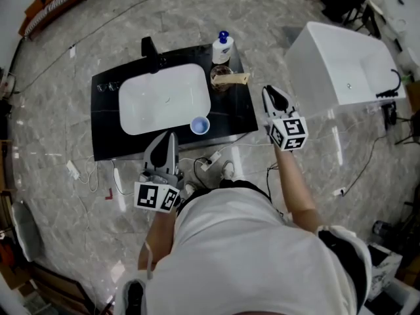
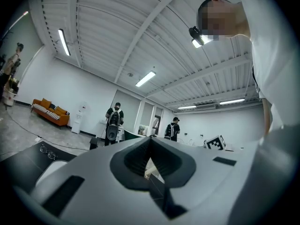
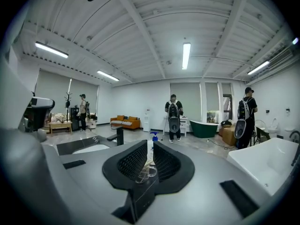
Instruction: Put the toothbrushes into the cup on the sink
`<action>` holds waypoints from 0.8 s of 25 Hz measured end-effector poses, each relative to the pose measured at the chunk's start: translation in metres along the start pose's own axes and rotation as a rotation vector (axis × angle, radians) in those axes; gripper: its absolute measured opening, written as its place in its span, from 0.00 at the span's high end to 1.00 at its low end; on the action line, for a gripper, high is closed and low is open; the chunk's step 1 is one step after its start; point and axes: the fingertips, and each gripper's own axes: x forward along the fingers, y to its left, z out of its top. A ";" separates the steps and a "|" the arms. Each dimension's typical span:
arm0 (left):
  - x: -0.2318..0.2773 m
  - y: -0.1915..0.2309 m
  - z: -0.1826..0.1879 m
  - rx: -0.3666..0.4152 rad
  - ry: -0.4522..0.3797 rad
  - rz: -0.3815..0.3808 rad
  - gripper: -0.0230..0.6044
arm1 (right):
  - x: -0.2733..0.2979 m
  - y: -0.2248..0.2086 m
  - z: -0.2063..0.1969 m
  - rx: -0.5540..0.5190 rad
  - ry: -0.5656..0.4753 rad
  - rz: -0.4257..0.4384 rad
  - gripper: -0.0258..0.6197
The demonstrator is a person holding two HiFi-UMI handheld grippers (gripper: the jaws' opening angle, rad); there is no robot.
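Observation:
A black counter (image 1: 108, 136) holds a white sink basin (image 1: 164, 97). At its back right a beige toothbrush (image 1: 235, 79) lies across the rim of a brownish glass (image 1: 220, 81). A small blue cup (image 1: 200, 125) stands at the basin's front right corner. My left gripper (image 1: 169, 138) hovers at the counter's front edge, left of the blue cup, jaws shut and empty. My right gripper (image 1: 269, 92) hangs just right of the counter, beside the toothbrush's end. Its jaws stand close together with a thin slit and nothing between them. Through that slit (image 3: 149, 146) the glass (image 3: 149, 171) shows.
A black faucet (image 1: 150, 50) and a blue-capped soap bottle (image 1: 223, 46) stand at the counter's back. A white bathtub (image 1: 348, 64) sits to the right. Cables and a power strip (image 1: 211, 161) lie on the marble floor at my feet. People with backpacks (image 3: 174, 114) stand far off.

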 end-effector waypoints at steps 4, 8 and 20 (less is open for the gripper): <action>0.001 -0.001 -0.004 -0.006 0.010 -0.020 0.96 | -0.007 0.017 0.020 0.016 -0.052 0.052 0.88; 0.005 -0.003 -0.004 -0.007 0.011 -0.040 0.96 | -0.018 0.033 0.037 0.021 -0.073 0.094 0.89; 0.007 -0.004 -0.006 -0.010 0.023 -0.079 0.96 | -0.043 0.075 0.084 0.024 -0.152 0.162 0.89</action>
